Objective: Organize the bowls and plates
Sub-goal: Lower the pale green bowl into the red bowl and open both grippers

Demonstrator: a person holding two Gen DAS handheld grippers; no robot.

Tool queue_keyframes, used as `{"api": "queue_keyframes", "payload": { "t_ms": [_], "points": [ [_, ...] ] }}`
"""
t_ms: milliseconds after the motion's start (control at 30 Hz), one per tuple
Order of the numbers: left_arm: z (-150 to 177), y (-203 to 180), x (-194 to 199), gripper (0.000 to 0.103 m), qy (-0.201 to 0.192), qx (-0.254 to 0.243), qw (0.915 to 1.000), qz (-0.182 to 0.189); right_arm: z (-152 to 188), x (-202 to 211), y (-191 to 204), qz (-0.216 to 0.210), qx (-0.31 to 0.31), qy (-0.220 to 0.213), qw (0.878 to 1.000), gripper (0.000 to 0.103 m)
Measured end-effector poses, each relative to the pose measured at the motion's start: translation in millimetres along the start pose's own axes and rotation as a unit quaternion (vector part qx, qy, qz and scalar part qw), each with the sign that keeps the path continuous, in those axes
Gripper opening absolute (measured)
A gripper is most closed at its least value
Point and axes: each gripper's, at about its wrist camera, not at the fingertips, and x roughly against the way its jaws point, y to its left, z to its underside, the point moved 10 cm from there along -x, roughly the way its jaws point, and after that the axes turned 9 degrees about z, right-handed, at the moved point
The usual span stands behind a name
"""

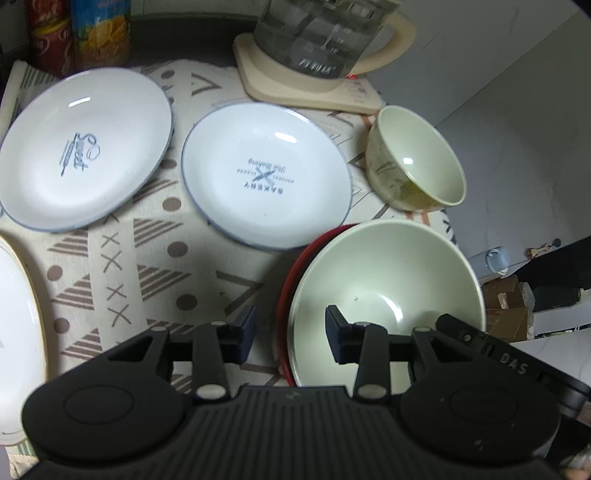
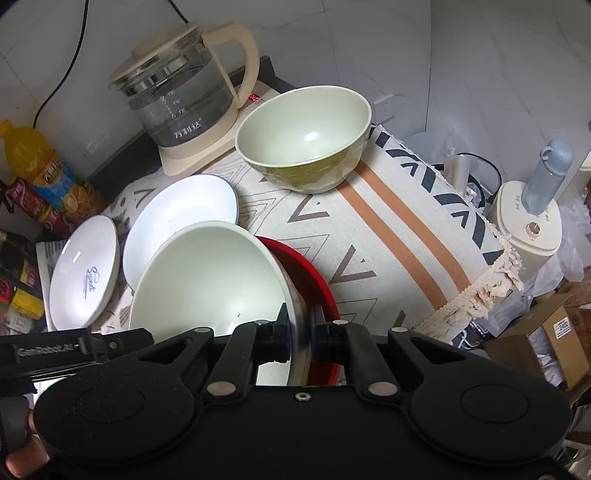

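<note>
A large pale green bowl (image 1: pixel 384 280) (image 2: pixel 210 280) sits inside a red bowl (image 1: pixel 295 273) (image 2: pixel 310 280). My right gripper (image 2: pixel 300 334) is shut on the pale bowl's rim. My left gripper (image 1: pixel 291 332) is open, its jaws astride the left rim of the two bowls. Two white plates with blue rims lie on the cloth: a "Sweet" plate (image 1: pixel 83 147) (image 2: pixel 83 280) at the left and a "Bakery" plate (image 1: pixel 266 177) (image 2: pixel 181 218) in the middle. A smaller green bowl (image 1: pixel 415 158) (image 2: pixel 306 136) stands at the far right corner.
A glass kettle (image 1: pixel 317 33) (image 2: pixel 177 92) on a cream base stands at the back. Bottles (image 1: pixel 99 33) (image 2: pixel 40 173) stand at the back left. Another white plate (image 1: pixel 18 332) lies at the left edge. The patterned tablecloth (image 2: pixel 388 236) ends at the right; boxes (image 2: pixel 550 343) lie beyond.
</note>
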Motion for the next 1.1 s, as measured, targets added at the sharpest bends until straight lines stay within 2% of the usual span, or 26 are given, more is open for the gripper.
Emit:
{"api": "queue_keyframes", "payload": {
  "t_ms": [400,467,567,633,700,1100],
  "points": [
    [13,20,-26,0.037,0.005,0.024,0.9997,-0.009,-1,-6,3,0.037,0.053,-0.007,0.998,0.01],
    [13,21,-27,0.036,0.001,0.03,0.9995,0.001,-2,-6,5,0.042,0.063,-0.008,0.997,0.009],
    [13,21,-27,0.032,-0.006,0.031,0.9994,0.013,-2,-7,8,0.052,0.086,-0.008,0.995,0.009],
    [13,18,-25,0.019,-0.012,0.029,0.9991,0.027,-3,-7,10,0.057,0.096,-0.007,0.994,0.009],
    [13,14,-23,0.015,-0.015,0.029,0.9989,0.035,-6,-6,10,0.063,0.102,-0.007,0.993,0.009],
    [13,13,-19,0.013,-0.026,0.031,0.9987,0.032,-7,5,4,0.045,0.097,-0.002,0.994,0.009]
  ]
}}
